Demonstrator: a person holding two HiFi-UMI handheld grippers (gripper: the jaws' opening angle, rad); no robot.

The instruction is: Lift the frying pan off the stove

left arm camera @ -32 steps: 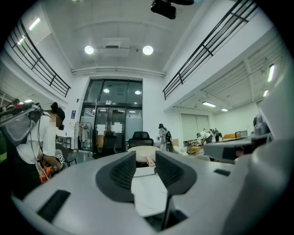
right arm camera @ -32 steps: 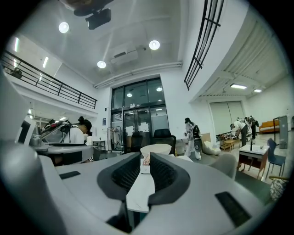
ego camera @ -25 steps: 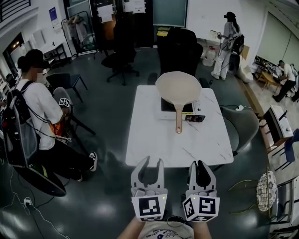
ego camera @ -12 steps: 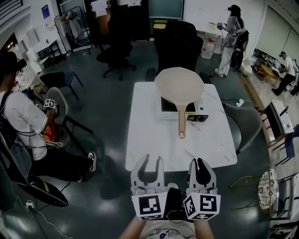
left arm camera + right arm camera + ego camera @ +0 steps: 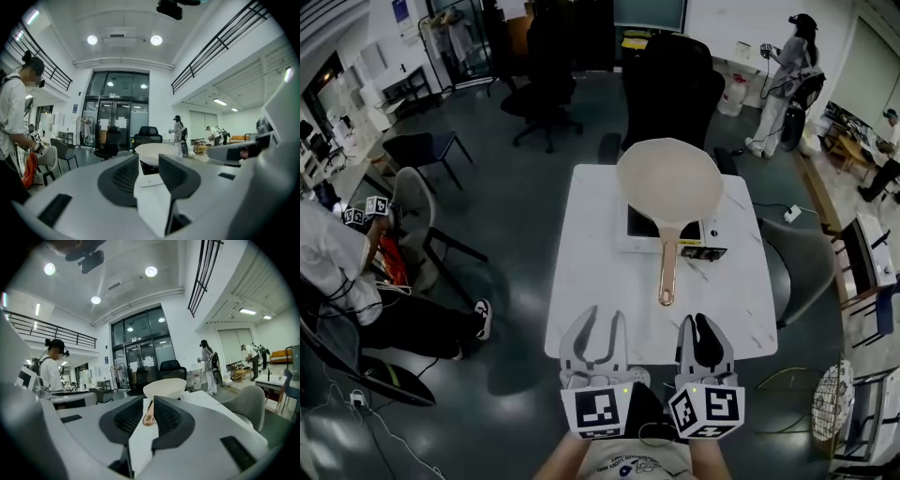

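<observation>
**On the stove ahead of both grippers: frying pan sits untouched**

Straight ahead of the two grippers, the cream frying pan (image 5: 668,183) sits on a white single-burner stove (image 5: 635,236), its bowl spreading wider than the cooktop. Its copper-coloured handle (image 5: 667,267) runs back toward the grippers over the bare tabletop. The handle's end lies ahead of the gap between them, nearer the right one. In the right gripper view that end lines up with the slit between the jaws, but beyond them, with nothing touching it.

The right gripper (image 5: 698,326) has its jaws drawn together on nothing. The left gripper (image 5: 602,323), just beside it, holds its jaws apart in a U, with only the far pan and tabletop showing through the gap. Both point nearly level at the pan from the near edge of the white marble-patterned table (image 5: 591,281). Each carries its marker cube on the end nearest the person holding it.

Beyond the pan, on the table's far side, stands a black high-backed office chair (image 5: 670,89). To the right of the right gripper, a grey chair (image 5: 797,267) is drawn up to the table's side. Well off to the left of the left gripper sits a person in a white shirt (image 5: 333,267). Far ahead and to the right, another person (image 5: 787,89) stands by a desk.
</observation>
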